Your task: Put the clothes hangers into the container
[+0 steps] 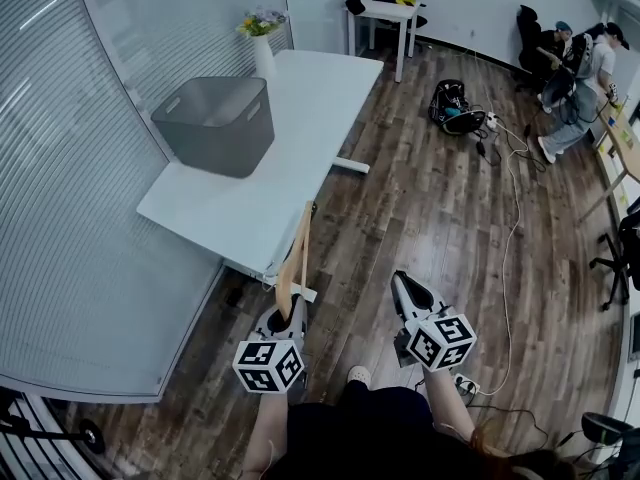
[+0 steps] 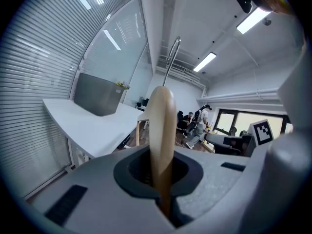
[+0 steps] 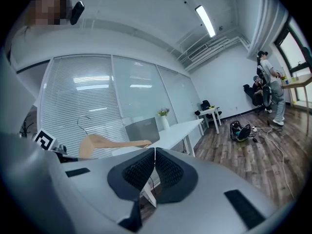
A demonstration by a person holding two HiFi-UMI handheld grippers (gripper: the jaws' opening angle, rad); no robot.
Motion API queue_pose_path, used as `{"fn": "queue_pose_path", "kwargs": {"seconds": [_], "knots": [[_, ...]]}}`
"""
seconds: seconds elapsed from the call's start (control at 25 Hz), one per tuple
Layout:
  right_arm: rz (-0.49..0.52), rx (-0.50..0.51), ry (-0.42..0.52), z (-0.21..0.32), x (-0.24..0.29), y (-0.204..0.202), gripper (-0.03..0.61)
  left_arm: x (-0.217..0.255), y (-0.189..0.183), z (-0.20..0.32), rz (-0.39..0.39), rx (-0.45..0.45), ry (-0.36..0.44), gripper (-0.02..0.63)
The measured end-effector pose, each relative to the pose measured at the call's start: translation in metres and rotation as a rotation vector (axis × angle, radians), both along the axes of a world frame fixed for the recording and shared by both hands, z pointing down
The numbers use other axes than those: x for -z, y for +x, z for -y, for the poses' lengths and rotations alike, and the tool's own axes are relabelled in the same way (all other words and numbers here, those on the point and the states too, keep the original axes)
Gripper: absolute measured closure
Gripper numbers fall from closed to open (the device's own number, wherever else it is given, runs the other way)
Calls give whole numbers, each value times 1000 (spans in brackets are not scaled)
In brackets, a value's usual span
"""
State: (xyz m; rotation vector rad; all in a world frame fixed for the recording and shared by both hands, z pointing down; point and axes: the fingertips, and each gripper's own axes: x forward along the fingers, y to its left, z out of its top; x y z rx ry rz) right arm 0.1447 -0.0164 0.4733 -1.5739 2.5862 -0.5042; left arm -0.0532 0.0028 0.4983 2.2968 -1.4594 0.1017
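Observation:
My left gripper [image 1: 290, 308] is shut on a wooden clothes hanger [image 1: 294, 263], which rises from the jaws toward the near corner of the white table [image 1: 250, 208]. In the left gripper view the hanger [image 2: 162, 130] stands edge-on between the jaws, its metal hook [image 2: 171, 57] pointing up. The grey container [image 1: 217, 123] sits on the table's left side, well ahead of both grippers. My right gripper [image 1: 405, 290] is shut with nothing in it, over the wooden floor. The right gripper view shows the hanger [image 3: 109, 143] off to the left and the container [image 3: 141, 129] beyond.
A white vase with flowers [image 1: 262, 43] stands at the table's far end. A glass wall with blinds [image 1: 60, 218] runs along the left. A bag and cables [image 1: 455, 108] lie on the floor, people [image 1: 580, 78] stand far right, and a small white table [image 1: 385, 13] is at the back.

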Motion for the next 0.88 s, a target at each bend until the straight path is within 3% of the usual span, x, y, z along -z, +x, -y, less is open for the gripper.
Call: {"fn": "queue_pose_path", "kwargs": {"seconds": [0.4, 0.88], "knots": [[25, 2, 9, 40, -2, 31, 548, -2, 29, 33, 5, 11, 6, 606], [46, 9, -54, 35, -29, 35, 548, -24, 39, 29, 3, 16, -49, 606]]}}
